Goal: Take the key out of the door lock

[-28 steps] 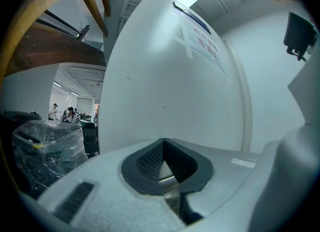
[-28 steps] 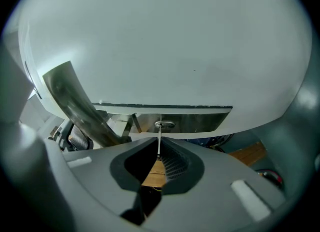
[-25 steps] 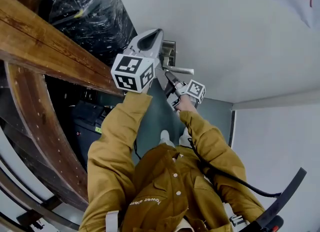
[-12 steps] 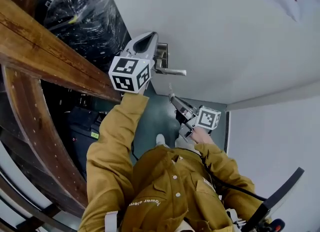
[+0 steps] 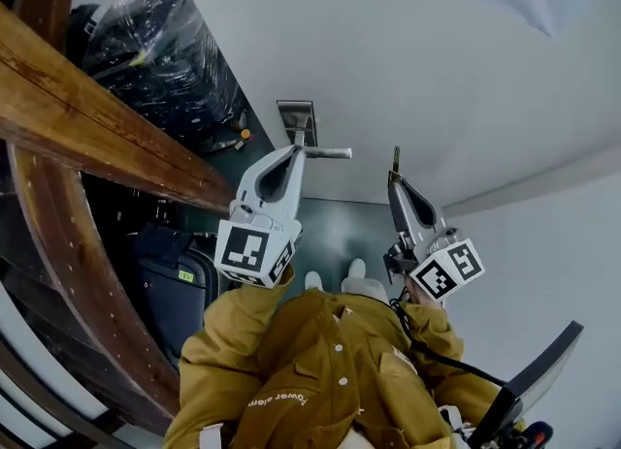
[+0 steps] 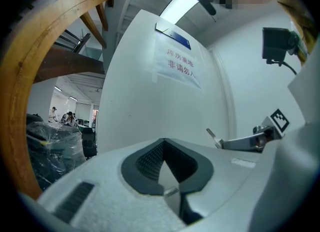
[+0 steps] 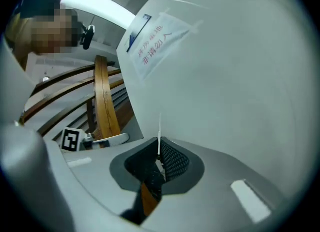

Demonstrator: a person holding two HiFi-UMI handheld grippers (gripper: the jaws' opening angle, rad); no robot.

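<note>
Key (image 5: 396, 159) is held by its lower end between the closed jaws of the right gripper (image 5: 394, 177), with its thin blade pointed toward 12 o'clock and seen edge-on in the right gripper view. It is kept clear of the white door (image 5: 417, 69), out of the lock plate (image 5: 297, 117) and at about 3 o'clock from the door handle (image 5: 328, 153). The left gripper (image 5: 294, 150) is seen with its jaws brought together on nothing, its tip placed just beside the handle, at 6 o'clock from the lock plate.
</note>
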